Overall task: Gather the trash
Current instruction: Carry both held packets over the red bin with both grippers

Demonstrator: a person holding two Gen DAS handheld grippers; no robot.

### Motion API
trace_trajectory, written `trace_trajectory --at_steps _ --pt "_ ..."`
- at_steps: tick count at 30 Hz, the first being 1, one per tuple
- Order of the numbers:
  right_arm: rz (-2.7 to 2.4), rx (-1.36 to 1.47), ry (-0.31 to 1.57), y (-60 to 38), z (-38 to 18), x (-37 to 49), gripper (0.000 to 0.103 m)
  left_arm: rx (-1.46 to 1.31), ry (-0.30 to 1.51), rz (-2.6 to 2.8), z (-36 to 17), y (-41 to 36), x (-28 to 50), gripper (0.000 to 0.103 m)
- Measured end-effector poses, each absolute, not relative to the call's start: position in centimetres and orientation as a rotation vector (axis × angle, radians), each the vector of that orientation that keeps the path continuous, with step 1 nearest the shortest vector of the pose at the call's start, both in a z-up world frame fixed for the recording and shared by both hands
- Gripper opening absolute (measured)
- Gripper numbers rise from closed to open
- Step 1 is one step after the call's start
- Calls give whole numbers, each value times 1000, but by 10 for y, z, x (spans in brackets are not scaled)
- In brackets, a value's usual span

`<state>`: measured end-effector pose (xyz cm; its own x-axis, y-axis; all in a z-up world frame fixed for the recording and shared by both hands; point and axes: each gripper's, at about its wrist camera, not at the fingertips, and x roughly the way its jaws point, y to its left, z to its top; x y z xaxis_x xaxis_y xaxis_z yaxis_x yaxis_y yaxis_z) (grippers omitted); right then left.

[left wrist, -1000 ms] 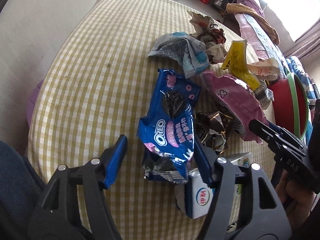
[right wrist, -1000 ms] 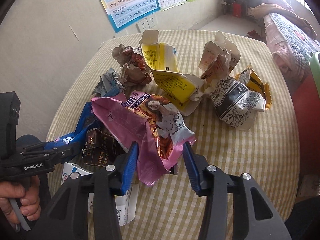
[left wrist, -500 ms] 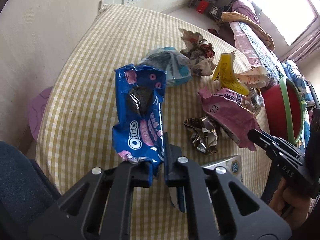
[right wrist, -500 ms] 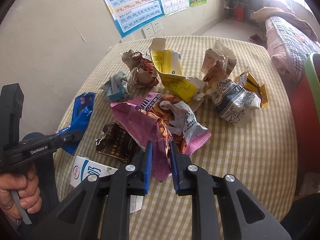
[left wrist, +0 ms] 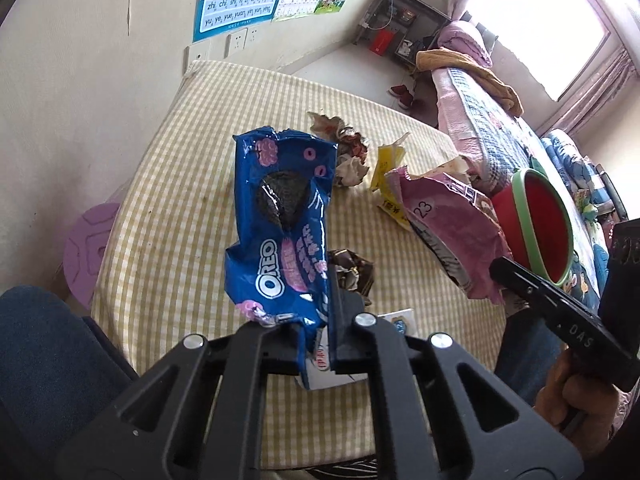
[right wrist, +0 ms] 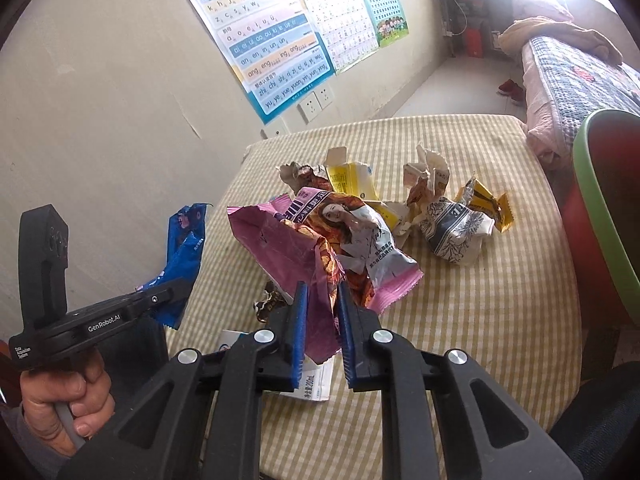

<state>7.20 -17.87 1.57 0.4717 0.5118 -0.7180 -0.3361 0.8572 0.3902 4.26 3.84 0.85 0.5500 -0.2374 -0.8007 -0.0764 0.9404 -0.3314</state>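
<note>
My left gripper (left wrist: 316,320) is shut on the bottom edge of a blue Oreo wrapper (left wrist: 282,224) and holds it upright above the checked tablecloth (left wrist: 180,216). The wrapper also shows in the right wrist view (right wrist: 184,256). My right gripper (right wrist: 322,320) is shut on a pink snack bag (right wrist: 316,240) and holds it lifted off the table; the bag also shows in the left wrist view (left wrist: 448,228). A red bin with a green rim (left wrist: 540,220) stands to the right of the table.
On the table lie a crumpled brown foil wrapper (left wrist: 352,272), a white milk carton (right wrist: 312,380), a yellow carton (right wrist: 352,180), a white patterned bag (right wrist: 456,232), a yellow wrapper (right wrist: 488,204) and crumpled paper (left wrist: 348,152). A purple stool (left wrist: 88,248) stands at the left.
Both grippers closed from open, the left on the Oreo wrapper and the right on the pink bag. Both have since lifted their wrappers up off the table.
</note>
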Motion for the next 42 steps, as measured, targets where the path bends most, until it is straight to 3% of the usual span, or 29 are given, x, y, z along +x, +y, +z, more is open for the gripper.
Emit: trace_trajectory --at_steps 21,42 --pt "348 315 782 -267 60 64 15 -252 920 -249 66 -34 66 7" --pt "78 380 673 -399 81 62 15 -128 903 -523 85 -183 118 7"
